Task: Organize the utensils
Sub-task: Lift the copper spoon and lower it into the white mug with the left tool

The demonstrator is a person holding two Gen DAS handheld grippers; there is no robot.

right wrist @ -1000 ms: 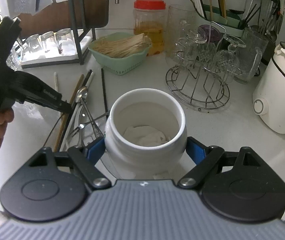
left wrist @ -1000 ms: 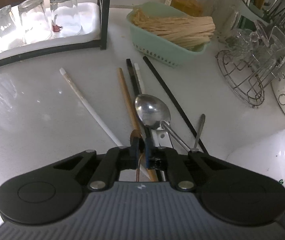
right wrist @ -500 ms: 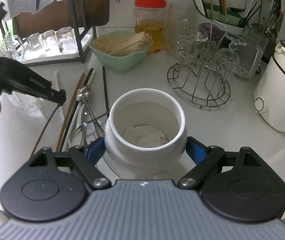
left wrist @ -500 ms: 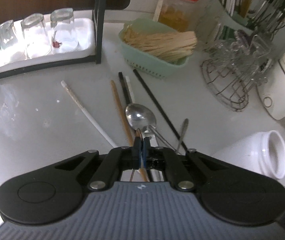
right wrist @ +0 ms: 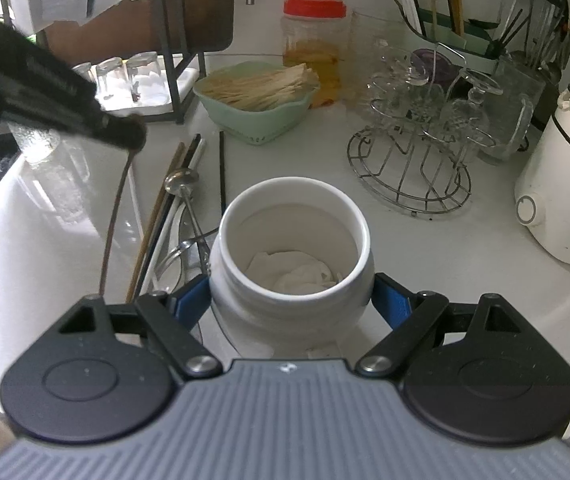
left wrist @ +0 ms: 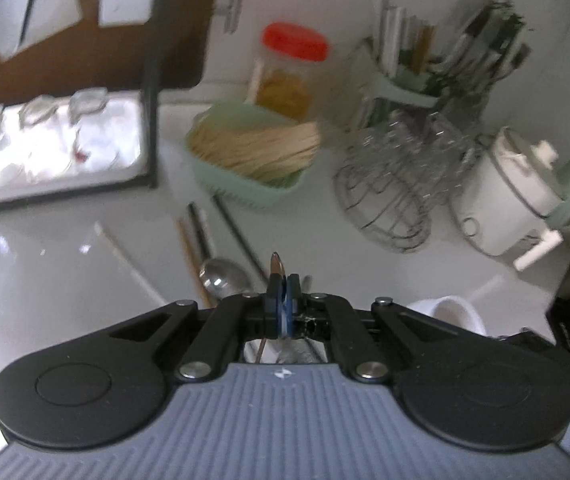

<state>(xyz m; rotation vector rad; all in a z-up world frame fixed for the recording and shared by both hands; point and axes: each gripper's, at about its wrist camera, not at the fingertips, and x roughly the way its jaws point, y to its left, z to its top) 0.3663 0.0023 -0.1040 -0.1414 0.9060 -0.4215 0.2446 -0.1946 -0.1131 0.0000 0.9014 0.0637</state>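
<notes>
The left claw (right wrist: 131, 140) grips a brown chopstick (right wrist: 115, 216) by its top end, hanging clear of the table (right wrist: 465, 248), while the right claw (right wrist: 291, 300) clamps the white jar (right wrist: 291, 280) steady, just right of the chopstick, to receive it.

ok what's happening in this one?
A person is sorting loose utensils on a counter, with a gripper in each hand. The right gripper is clamped on a white ceramic jar, open mouth up, something white and crumpled in the bottom. The left gripper is shut on a thin brown chopstick, which hangs in the air beside the jar. A spoon and more chopsticks lie on the counter.
</notes>
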